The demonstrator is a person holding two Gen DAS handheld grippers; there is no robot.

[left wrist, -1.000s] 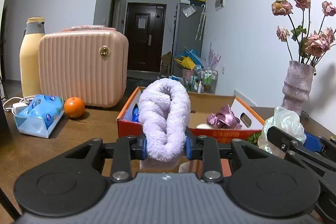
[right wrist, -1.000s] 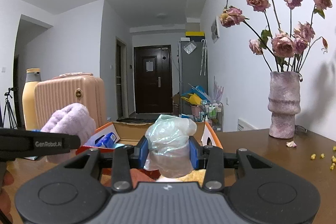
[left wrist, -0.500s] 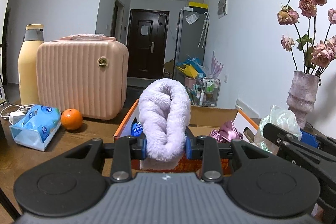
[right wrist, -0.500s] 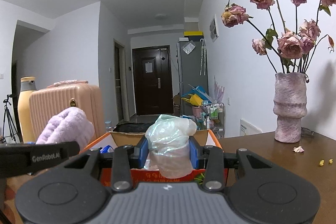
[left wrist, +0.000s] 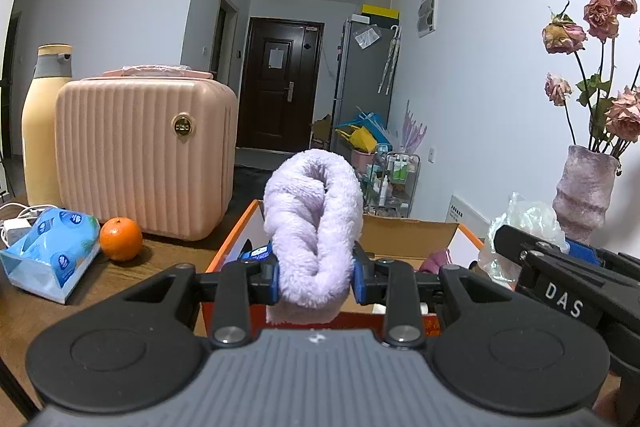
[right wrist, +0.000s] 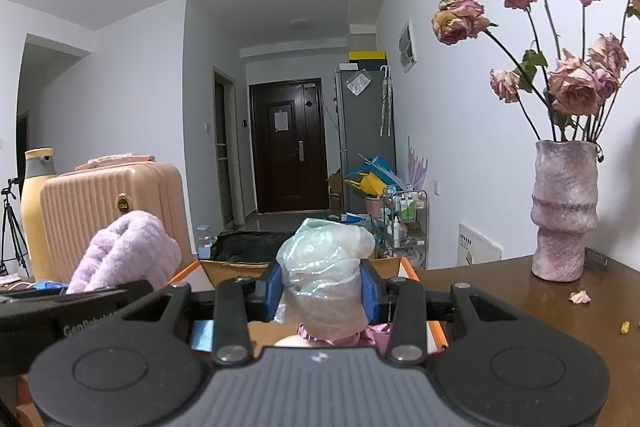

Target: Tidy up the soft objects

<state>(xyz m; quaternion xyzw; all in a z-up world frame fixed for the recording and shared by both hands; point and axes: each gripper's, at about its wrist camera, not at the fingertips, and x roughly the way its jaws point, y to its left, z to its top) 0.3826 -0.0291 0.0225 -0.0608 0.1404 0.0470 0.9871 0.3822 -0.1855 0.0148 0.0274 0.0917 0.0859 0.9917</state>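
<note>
The left claw [left wrist: 315,277] pinched a rolled lilac fleece towel [left wrist: 314,227] between its blue pads, the roll standing upright above the near edge of an open orange cardboard box [left wrist: 236,239] on the wooden table [left wrist: 168,251]; beside it, the right claw [right wrist: 322,291] was clamped on a crumpled clear plastic bag [right wrist: 326,267], held over the same box, whose far flap [right wrist: 236,269] showed behind the bag. Inside the box, below the bag, lay a shiny pink fabric piece [right wrist: 376,331] and a pale rounded item that could not be made out. Left of the box stood a ribbed pink case [left wrist: 144,155] with a cream bottle [left wrist: 42,123] behind it, an orange [left wrist: 121,239] just in front of the case and a blue tissue pack [left wrist: 50,255] near the orange. Right of the box, a mottled purple vase [right wrist: 564,211] of dried pink roses [right wrist: 572,87] stood on the table by the white wall, with a fallen petal [right wrist: 580,296] lying near its base. In the left wrist view the right claw's black body [left wrist: 560,291] crossed in front of the vase, the bag showing above it
</note>
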